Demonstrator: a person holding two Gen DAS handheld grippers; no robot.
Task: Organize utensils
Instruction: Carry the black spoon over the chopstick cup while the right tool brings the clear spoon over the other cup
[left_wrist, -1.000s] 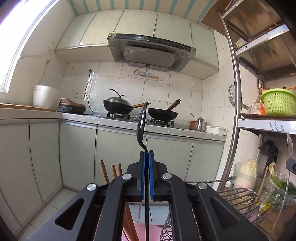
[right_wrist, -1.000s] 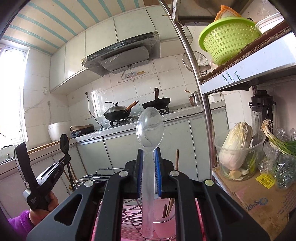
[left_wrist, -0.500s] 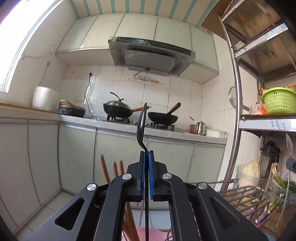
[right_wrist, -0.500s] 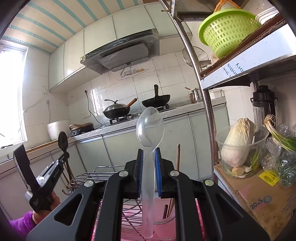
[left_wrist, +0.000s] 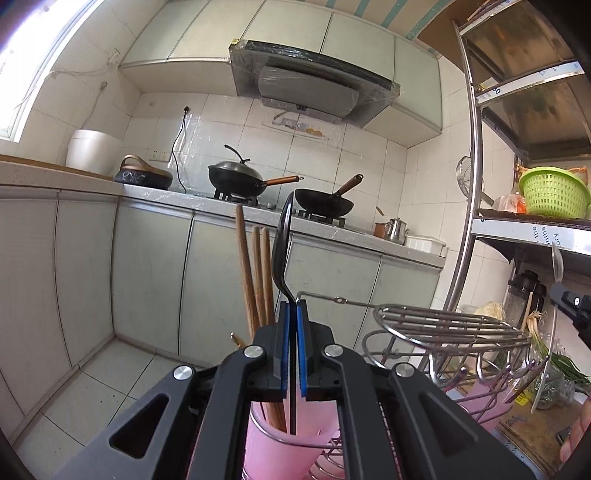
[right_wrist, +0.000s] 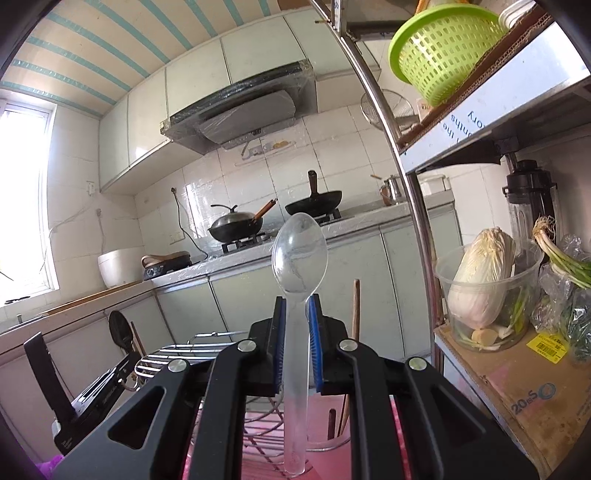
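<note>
While clamped narrow on its handle, the left gripper (left_wrist: 292, 345) holds a black spoon (left_wrist: 281, 248) upright, bowl above the blue pads (left_wrist: 283, 347), handle tip dipping into the pink cup (left_wrist: 274, 448) right below. Wooden chopsticks (left_wrist: 255, 275) stand in that same cup, just left of the spoon. To the right, a wire rack (left_wrist: 443, 326) sits beside the cup. Further right, the right gripper (right_wrist: 296, 345) is closed on a clear plastic spoon (right_wrist: 298, 295), bowl up and facing the camera, shaft running down between the pads and out below them over the pink tray (right_wrist: 325, 417). Whether its tip touches anything is hard to tell. At that view's left edge the left gripper shows with the black spoon, near the rack.
</note>
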